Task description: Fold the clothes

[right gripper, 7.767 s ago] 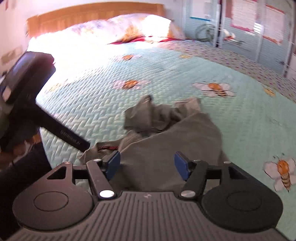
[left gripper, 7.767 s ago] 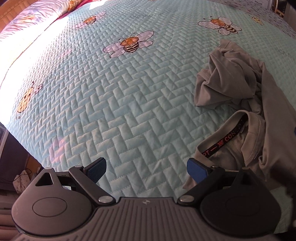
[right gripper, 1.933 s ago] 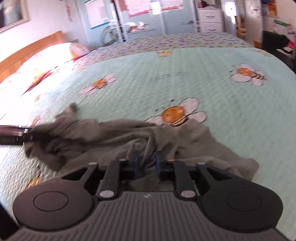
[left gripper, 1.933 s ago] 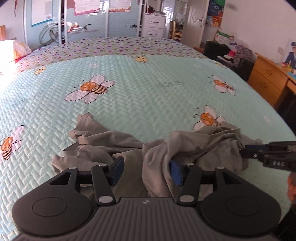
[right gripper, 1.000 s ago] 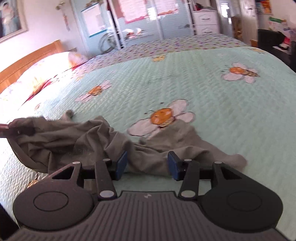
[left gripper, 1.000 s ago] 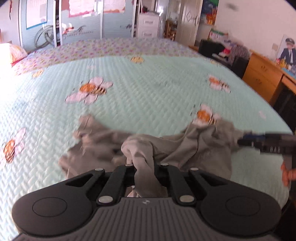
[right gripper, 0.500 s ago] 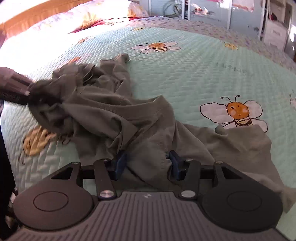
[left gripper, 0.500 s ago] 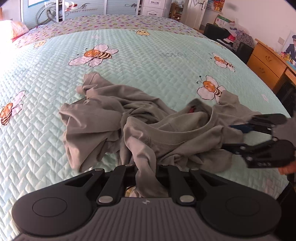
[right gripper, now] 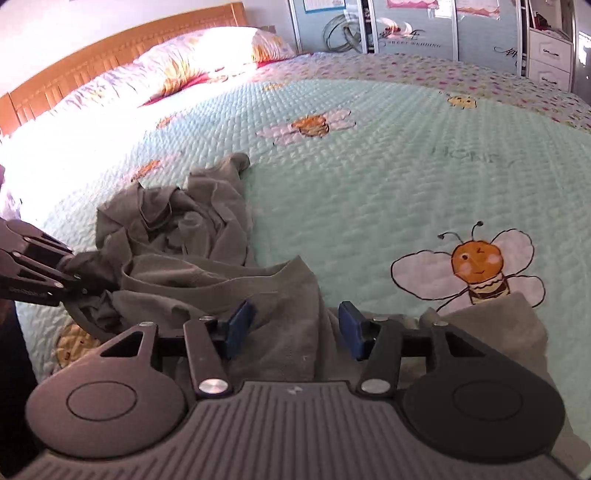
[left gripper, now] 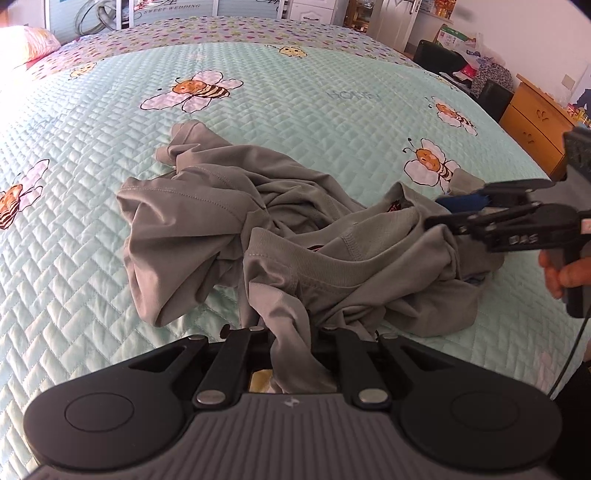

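A crumpled grey T-shirt (left gripper: 221,229) lies on the bed; it also shows in the right wrist view (right gripper: 207,273). My left gripper (left gripper: 290,332) is shut on a fold of the shirt near its ribbed collar (left gripper: 332,262) and shows at the left edge of the right wrist view (right gripper: 79,286). My right gripper (right gripper: 291,325) is open, its blue pads (right gripper: 240,321) low over the shirt's right side with grey cloth between them. It reaches in from the right in the left wrist view (left gripper: 443,212), at the shirt's right end.
The bed has a mint quilt with bee prints (left gripper: 332,110). A pillow (right gripper: 207,55) and wooden headboard (right gripper: 110,51) are at the far left. A wooden dresser (left gripper: 535,122) and dark clutter stand beyond the bed's right edge. Wardrobe doors (right gripper: 424,26) are behind.
My right gripper has moved over the shirt's right end, still open. My left gripper stays shut on the shirt, and the cloth has shifted slightly.
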{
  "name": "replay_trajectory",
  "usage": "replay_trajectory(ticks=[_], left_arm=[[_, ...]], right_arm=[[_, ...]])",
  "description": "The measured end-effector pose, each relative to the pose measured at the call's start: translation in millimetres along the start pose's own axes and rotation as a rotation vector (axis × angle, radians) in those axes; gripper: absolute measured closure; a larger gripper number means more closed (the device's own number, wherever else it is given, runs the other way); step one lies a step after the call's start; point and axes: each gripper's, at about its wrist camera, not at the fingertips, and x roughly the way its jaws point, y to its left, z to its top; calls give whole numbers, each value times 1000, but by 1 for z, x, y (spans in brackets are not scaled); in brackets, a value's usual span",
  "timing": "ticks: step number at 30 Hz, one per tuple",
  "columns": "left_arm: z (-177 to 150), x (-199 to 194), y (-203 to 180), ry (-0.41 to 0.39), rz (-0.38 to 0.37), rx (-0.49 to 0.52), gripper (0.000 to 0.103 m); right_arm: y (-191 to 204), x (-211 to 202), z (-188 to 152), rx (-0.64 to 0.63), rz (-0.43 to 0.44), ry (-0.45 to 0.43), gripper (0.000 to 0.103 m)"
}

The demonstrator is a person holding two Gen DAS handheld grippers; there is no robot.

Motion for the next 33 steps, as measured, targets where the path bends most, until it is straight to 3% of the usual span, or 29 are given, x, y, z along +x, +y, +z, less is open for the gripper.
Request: replay_trajectory(ticks=[1, 4, 11, 14, 16, 19, 20, 24, 26, 29, 33], left_arm=[[0, 0, 0, 1, 2, 0, 95], [1, -3, -4, -4, 20, 7, 95], [11, -42, -21, -134, 63, 12, 96], [30, -85, -44, -250, 96, 60, 97], [46, -128, -59, -368, 100, 91, 97], [70, -189, -71, -515, 93, 107, 97], [78, -206, -74, -550, 93, 114, 97], [85, -242, -84, -580, 139, 117, 97], [84, -248, -88, -570, 147, 136, 97], [96, -247, -95, -558, 120, 179, 97], [117, -248, -107, -544, 94, 203, 97]], right_arm=[[2, 4, -2, 5, 10, 7, 71], [14, -3, -9, -13, -1, -40, 92], [43, -85, -18, 4, -165, -258, 96], [57, -130, -5, -15, -219, -361, 98], [80, -159, 7, -111, -269, -440, 98], [138, -175, 13, -457, -414, -513, 98], [146, -175, 17, -465, -379, -505, 98], [146, -173, 32, -356, -289, -497, 99], [129, -185, 41, -208, -285, -532, 99], [105, -203, 58, -92, -330, -566, 99], [90, -230, 83, -52, -385, -615, 99]])
